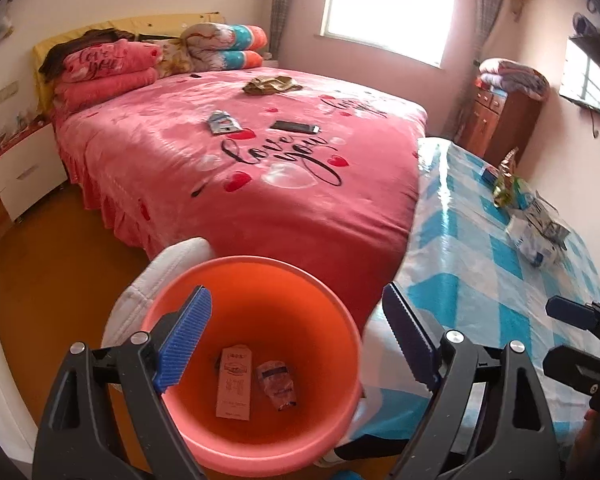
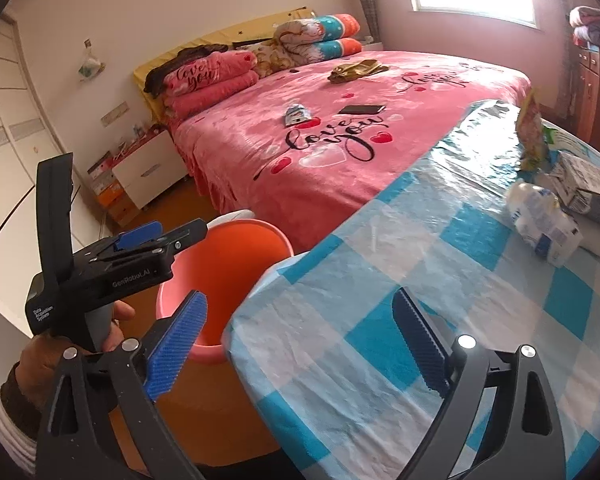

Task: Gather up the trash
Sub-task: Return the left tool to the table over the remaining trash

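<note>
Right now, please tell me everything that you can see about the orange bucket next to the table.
The orange bucket looks like smooth plastic, round, with a rolled rim paler pink than its walls. It stands upright and open on the brown floor, between the pink bed and the checked tablecloth, whose hanging edge lies against its side. Something white and padded sits behind its rim. Inside, on the bottom, lie a flat pinkish carton and a crumpled wrapper. The left gripper hovers open above it, touching nothing.
</note>
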{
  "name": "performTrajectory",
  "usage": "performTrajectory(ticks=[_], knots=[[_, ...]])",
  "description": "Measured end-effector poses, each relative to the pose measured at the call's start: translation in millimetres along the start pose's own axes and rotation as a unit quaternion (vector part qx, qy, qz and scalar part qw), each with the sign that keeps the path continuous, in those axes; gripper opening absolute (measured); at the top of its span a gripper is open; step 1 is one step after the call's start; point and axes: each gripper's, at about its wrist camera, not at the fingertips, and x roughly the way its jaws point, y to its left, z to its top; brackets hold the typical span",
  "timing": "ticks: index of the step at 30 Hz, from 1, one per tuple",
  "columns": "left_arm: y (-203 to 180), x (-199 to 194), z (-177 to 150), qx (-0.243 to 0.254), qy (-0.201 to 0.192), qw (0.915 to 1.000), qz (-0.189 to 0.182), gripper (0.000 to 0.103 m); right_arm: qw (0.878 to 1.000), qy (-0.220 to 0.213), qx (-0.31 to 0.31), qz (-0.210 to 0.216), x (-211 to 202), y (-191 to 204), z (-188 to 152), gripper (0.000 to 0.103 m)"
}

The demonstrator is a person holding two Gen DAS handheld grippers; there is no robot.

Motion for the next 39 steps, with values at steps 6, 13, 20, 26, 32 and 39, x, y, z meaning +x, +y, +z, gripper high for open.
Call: performTrajectory(ticks=[6, 13, 20, 26, 32, 39], knots=[[-24, -1, -2, 0.032, 0.008, 0.9994, -0.012, 0.088, 1.0, -0.013, 0.015, -0.013, -14, -14, -3, 0.094], [-50, -12, 2, 0.053, -0.008, 0.9976, -0.043, 0.088, 0.998, -0.033, 0.038, -0.028, -33, -36, -8, 0.094], [-80, -16, 6, 0.077, -0.013, 0.9953, -0.057, 0.088, 0.996, -0.048, 0.063, -0.04, -48, -58, -14, 0.094], [-99, -16, 7, 0.094, -0.009, 0.9934, -0.066, 0.088, 0.993, -0.061, 0.089, -0.053, -63, -80, -23, 0.094], [-119, -10, 7, 0.106, 0.008, 0.9916, -0.073, 0.088, 0.989, -0.07, 0.112, -0.067, -75, -101, -32, 0.094], [-144, -6, 4, 0.125, 0.022, 0.988, -0.088, 0.088, 0.985, -0.078, 0.135, -0.077, -87, -123, -40, 0.094]])
